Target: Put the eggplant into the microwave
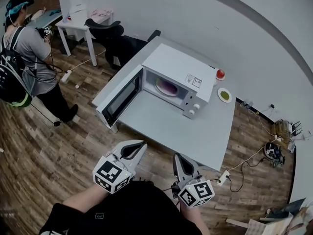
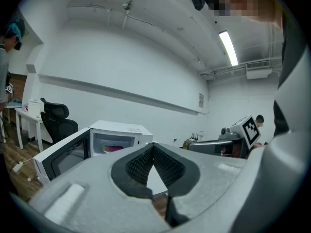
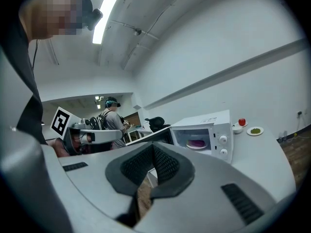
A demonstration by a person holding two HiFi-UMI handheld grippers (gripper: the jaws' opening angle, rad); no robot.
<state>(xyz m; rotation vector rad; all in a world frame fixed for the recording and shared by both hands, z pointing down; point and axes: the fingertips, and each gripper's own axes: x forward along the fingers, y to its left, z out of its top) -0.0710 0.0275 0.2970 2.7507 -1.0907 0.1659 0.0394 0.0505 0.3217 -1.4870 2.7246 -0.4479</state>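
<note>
microwave door (image 1: 120, 101) open leftward, table (image 1: 166, 126) front bare

wall (image 1: 220, 28): white | floor (image 1: 44, 151): wood planks | furniture: white table (image 1: 161, 124), black chair (image 1: 105, 33), small white desk (image 1: 78, 27) | ceiling tube (image 2: 227, 47): lit

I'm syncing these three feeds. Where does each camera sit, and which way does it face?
Head view: on the person's head, looking steeply down at table and open microwave; shows left gripper, right gripper, a forearm.
Left gripper view: on that gripper, looking along its shut jaws toward the microwave; right gripper beside.
Right gripper view: mirrored, jaws shut; left gripper beside.
Shared: eggplant inside the microwave.
</note>
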